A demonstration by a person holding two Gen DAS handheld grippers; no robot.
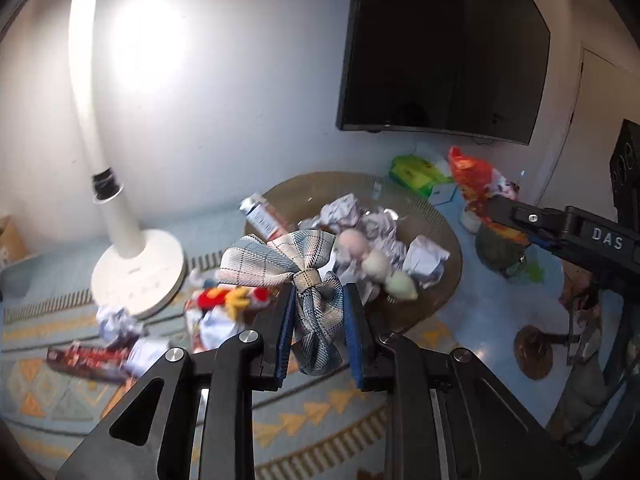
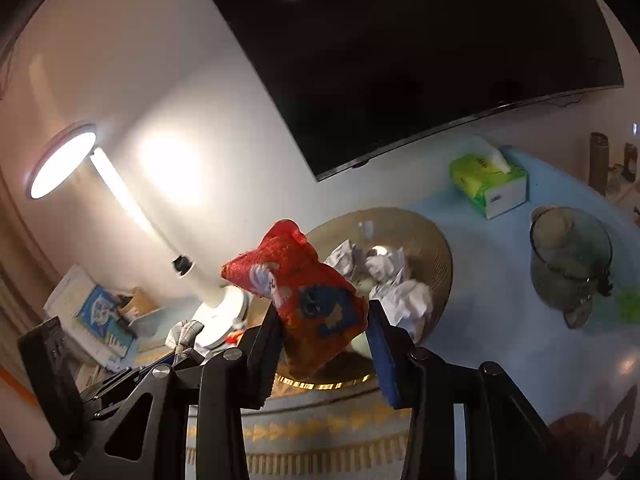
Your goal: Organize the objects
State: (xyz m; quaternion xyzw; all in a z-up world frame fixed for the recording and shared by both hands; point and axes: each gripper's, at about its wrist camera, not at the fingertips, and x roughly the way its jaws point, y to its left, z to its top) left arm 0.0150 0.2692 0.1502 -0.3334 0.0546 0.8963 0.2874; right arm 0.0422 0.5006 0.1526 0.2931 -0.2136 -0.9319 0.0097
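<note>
The left hand-held gripper [image 1: 318, 320] is clamped on a plaid bow [image 1: 296, 268]; the bowl [image 1: 444, 264] lies just beyond, centre frame. The right hand-held gripper [image 2: 324, 336] pinches a red bag [image 2: 304, 296] before the same bowl [image 2: 436, 248].

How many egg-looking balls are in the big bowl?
3, all in the bowl among crumpled paper: a pink ball, a cream ball beside it, and a greenish ball nearest the rim. More may hide underneath.
</note>
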